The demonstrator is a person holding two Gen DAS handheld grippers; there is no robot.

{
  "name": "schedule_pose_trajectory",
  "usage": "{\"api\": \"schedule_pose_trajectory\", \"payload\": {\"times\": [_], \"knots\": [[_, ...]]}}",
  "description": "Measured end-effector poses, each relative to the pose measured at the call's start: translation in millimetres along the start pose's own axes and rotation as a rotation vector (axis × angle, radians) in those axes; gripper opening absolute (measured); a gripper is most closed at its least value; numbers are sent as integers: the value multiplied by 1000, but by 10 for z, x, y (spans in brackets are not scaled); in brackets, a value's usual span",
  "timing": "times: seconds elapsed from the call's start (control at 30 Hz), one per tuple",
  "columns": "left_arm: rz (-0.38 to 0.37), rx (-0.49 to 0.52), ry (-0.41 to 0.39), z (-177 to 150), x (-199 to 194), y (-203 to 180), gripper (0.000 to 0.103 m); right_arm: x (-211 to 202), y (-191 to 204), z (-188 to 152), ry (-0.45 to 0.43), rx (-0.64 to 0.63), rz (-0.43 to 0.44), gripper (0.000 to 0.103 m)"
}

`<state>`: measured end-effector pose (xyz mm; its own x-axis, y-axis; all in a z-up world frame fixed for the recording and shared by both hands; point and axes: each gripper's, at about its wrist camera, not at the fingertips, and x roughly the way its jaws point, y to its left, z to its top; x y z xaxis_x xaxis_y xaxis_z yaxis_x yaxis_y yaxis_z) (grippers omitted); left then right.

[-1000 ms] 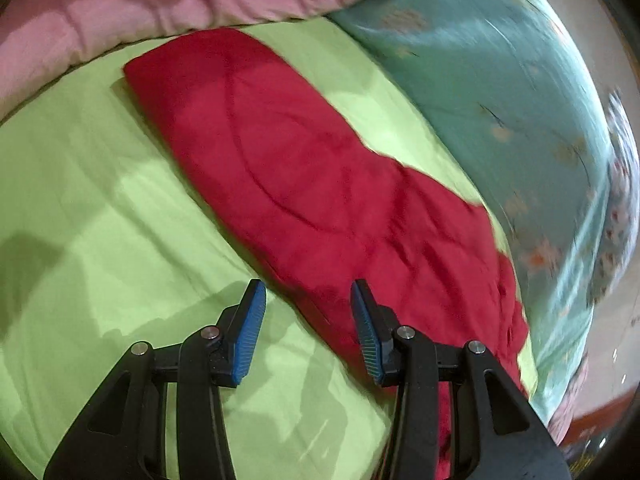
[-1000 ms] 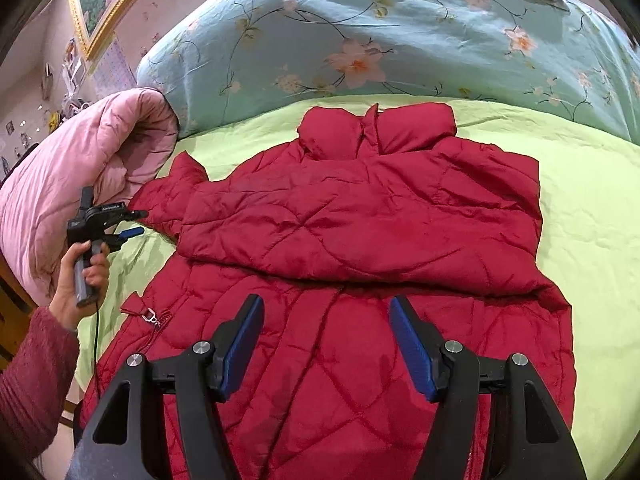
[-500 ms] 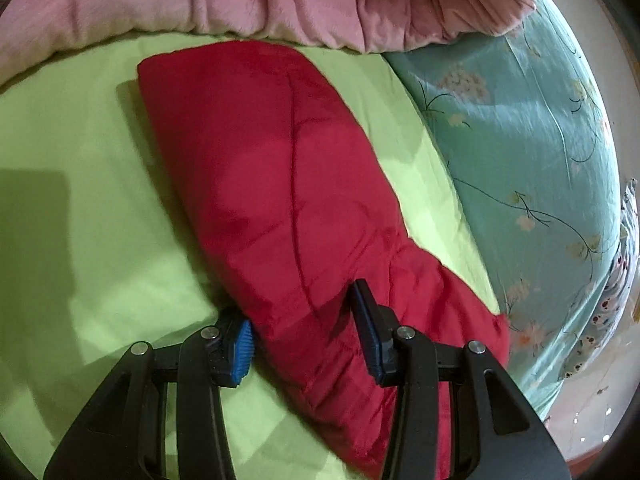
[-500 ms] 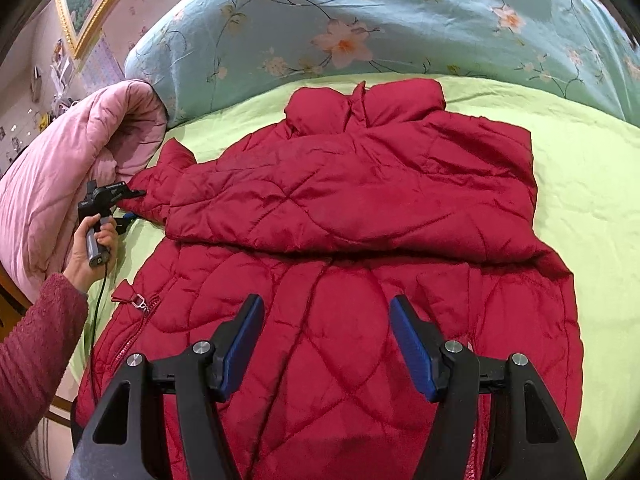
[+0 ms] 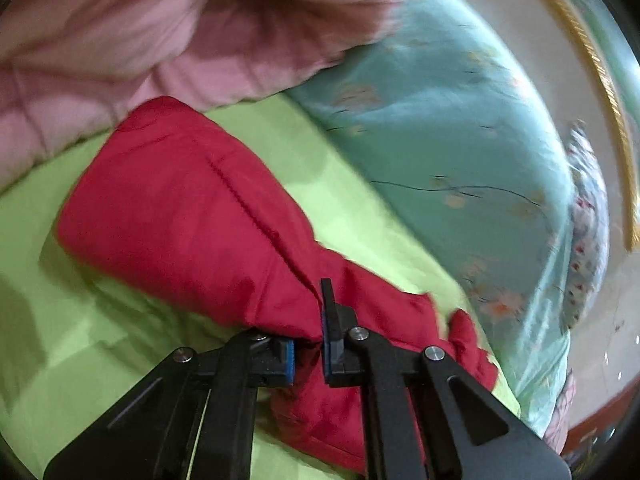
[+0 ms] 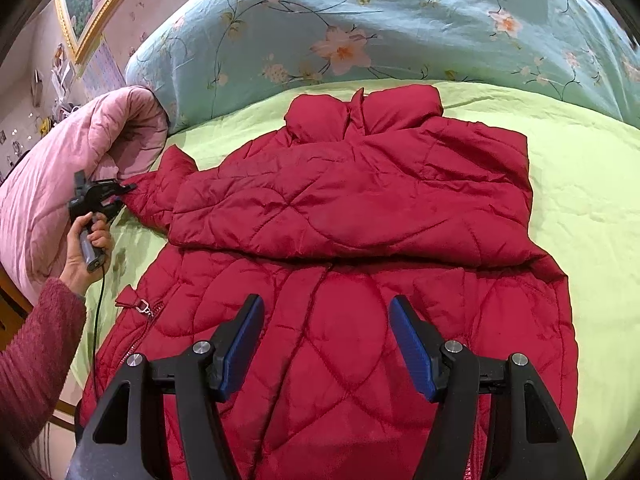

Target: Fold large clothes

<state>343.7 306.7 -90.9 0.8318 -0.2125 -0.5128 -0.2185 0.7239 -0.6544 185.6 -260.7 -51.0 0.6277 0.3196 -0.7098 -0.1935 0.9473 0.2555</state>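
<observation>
A red quilted jacket (image 6: 352,208) lies spread on the green sheet (image 6: 592,200), its upper part folded down over the body. My left gripper (image 5: 310,336) has its jaws closing on the jacket's left sleeve (image 5: 180,208); red fabric is pinched between the blue pads and the sleeve hangs lifted off the sheet. In the right wrist view the same left gripper (image 6: 120,192), held by a hand (image 6: 86,244), sits at the sleeve's end. My right gripper (image 6: 326,344) hovers open over the jacket's lower front, with nothing between its fingers.
A rolled pink quilt (image 6: 60,160) lies along the bed's left side, right behind the sleeve. A teal floral duvet (image 6: 360,32) is heaped across the far side. A zipper pull (image 6: 142,306) shows at the jacket's left edge. Green sheet shows to the right.
The left gripper went from open around the sleeve to shut on it and rose, lifting the sleeve. The right gripper stayed put and open.
</observation>
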Motion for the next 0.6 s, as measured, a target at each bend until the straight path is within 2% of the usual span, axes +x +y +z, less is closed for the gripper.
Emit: {"api": "schedule_pose_trajectory", "payload": {"times": [0.2, 0.4, 0.6], "knots": [[-91, 101, -35, -120, -284, -534, 7, -73, -37, 1, -12, 15, 12, 67], [-171, 200, -24, -393, -444, -1066, 7, -157, -135, -9, -23, 44, 14, 67], [-221, 310, -16, -618, -551, -1532, 7, -243, -261, -9, -40, 88, 21, 67]]}}
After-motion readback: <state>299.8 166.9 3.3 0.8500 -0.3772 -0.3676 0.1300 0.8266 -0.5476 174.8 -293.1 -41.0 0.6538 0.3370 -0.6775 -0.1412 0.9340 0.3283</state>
